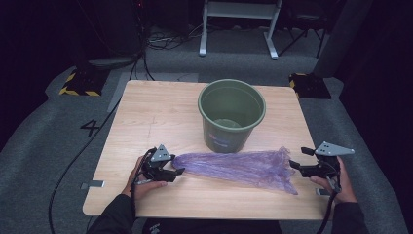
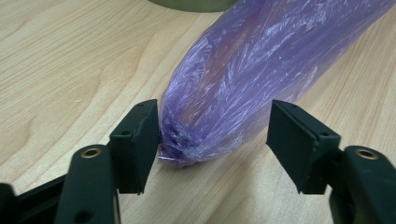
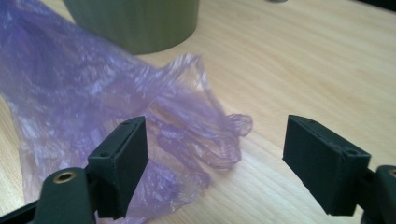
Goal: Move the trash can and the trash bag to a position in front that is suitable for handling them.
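Observation:
A crumpled purple plastic bag (image 1: pixel 234 167) lies stretched along the front of the wooden table (image 1: pixel 156 112), in front of a dark green bucket (image 1: pixel 232 117) that stands upright. My left gripper (image 1: pixel 176 172) is at the bag's bunched left end. In the left gripper view the bag (image 2: pixel 243 79) sits between the open jaws of that gripper (image 2: pixel 215 135); one pad just meets the plastic and the other stands apart. My right gripper (image 1: pixel 296 166) is at the bag's frilled right end. In the right gripper view this gripper (image 3: pixel 215 154) is open, with loose folds of the bag (image 3: pixel 93 93) lying by one jaw.
The bucket (image 3: pixel 135 23) stands close behind the bag, near the table's middle. On the grey floor are a black cable (image 1: pixel 73 161) at the left, yellow-and-black striped bases (image 1: pixel 78 83) by both far corners, and a white frame (image 1: pixel 238 24) at the back.

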